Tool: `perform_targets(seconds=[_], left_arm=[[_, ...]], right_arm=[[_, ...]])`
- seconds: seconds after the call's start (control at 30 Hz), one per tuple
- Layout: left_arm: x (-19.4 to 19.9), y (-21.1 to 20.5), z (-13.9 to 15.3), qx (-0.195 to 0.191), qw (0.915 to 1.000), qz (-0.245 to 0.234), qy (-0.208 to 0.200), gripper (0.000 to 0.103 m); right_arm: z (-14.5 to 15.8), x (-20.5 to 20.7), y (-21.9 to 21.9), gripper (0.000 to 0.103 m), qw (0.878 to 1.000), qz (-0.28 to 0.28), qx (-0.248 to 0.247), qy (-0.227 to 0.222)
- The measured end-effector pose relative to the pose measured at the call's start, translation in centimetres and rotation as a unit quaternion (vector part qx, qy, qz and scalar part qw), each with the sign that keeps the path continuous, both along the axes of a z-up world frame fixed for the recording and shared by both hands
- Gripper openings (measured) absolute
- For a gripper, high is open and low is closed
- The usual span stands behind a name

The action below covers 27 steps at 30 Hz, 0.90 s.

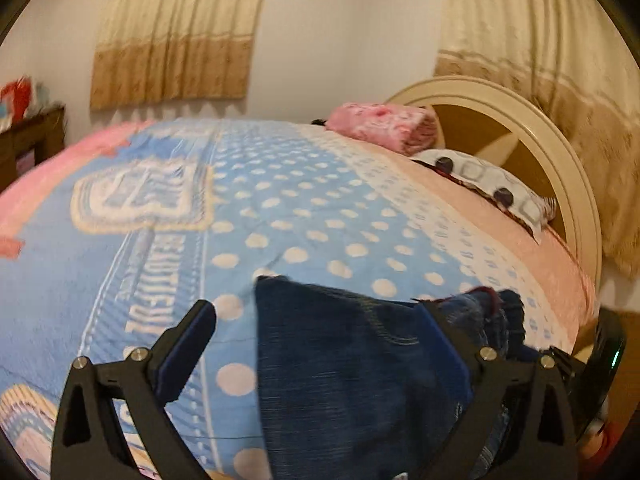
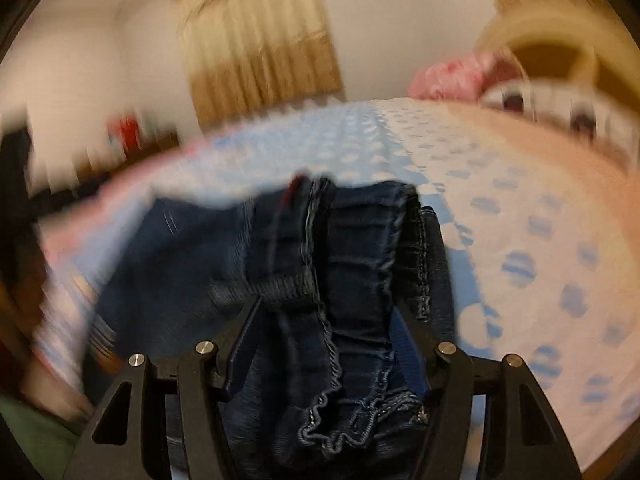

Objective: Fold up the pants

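The pants lie on the bed at its near edge, between the fingers of the left gripper. At the far right end, by the headboard, a pillow rests — a folded blanket just left of it. The right gripper has the waistband bunched between its fingers.

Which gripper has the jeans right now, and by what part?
The right gripper is clamped on the jeans at the gathered elastic waistband. The left gripper stands wide open; denim lies between its fingers, but nothing is pinched.
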<state>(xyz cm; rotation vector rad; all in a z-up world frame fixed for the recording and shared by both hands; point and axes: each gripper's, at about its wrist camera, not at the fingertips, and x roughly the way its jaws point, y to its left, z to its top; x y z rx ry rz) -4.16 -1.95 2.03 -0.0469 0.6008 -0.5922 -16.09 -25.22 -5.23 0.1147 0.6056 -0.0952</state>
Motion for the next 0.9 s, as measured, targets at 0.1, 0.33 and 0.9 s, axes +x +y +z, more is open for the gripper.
perform_targets(seconds=[0.1,0.33,0.9], left_arm=[[0.9,-1.2,-1.0,0.012,0.9998,0.008,0.015,0.101],[0.7,-2.9,-1.9,0.072,0.9970,0.025,-0.008,0.101],[6.4,-7.0,-5.9,0.136,0.9854,0.081,0.064,0.103]], right_arm=[[-0.1,0.0,1.2,0.045,0.998,0.012,-0.061,0.033],[-0.8,-2.5,-1.3,0.009,0.997,-0.015,-0.030,0.077],[1.7,4.2,0.3,0.046,0.999,-0.027,-0.011,0.017]])
